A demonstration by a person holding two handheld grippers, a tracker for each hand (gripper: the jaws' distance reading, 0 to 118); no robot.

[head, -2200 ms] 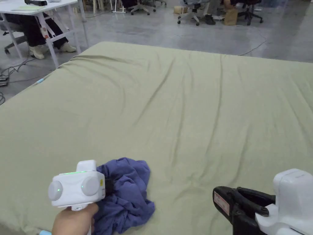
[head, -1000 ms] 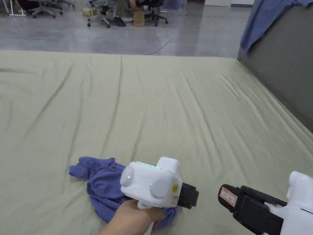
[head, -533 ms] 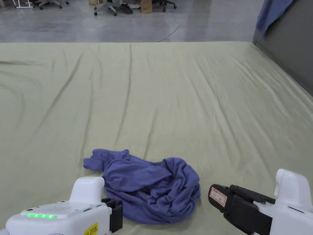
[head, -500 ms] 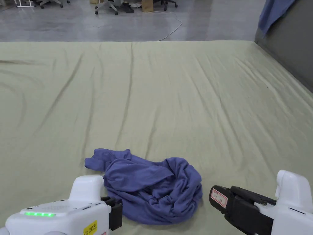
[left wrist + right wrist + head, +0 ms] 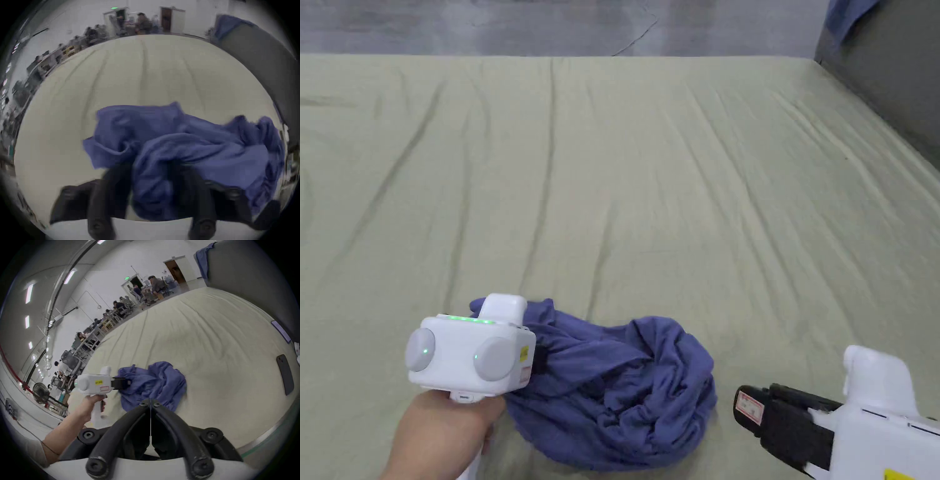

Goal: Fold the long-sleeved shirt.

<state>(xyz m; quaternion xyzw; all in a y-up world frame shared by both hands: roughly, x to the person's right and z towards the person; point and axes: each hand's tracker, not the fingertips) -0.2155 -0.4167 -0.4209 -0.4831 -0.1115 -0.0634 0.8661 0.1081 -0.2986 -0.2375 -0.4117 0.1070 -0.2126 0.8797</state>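
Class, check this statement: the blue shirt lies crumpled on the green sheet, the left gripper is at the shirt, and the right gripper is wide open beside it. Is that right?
One thing is wrong: the right gripper is not wide open. The right gripper view shows its jaws closed together, empty. The rest stands: the blue shirt lies crumpled on the green sheet, with the left gripper at it.

Head view downward; both claw views low, sharing crumpled shirt (image 5: pixel 625 387).

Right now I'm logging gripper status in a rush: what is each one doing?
Left gripper: jaws apart around a fold of the purple shirt; grip cannot be told.
Right gripper: closed, empty, beside the shirt.
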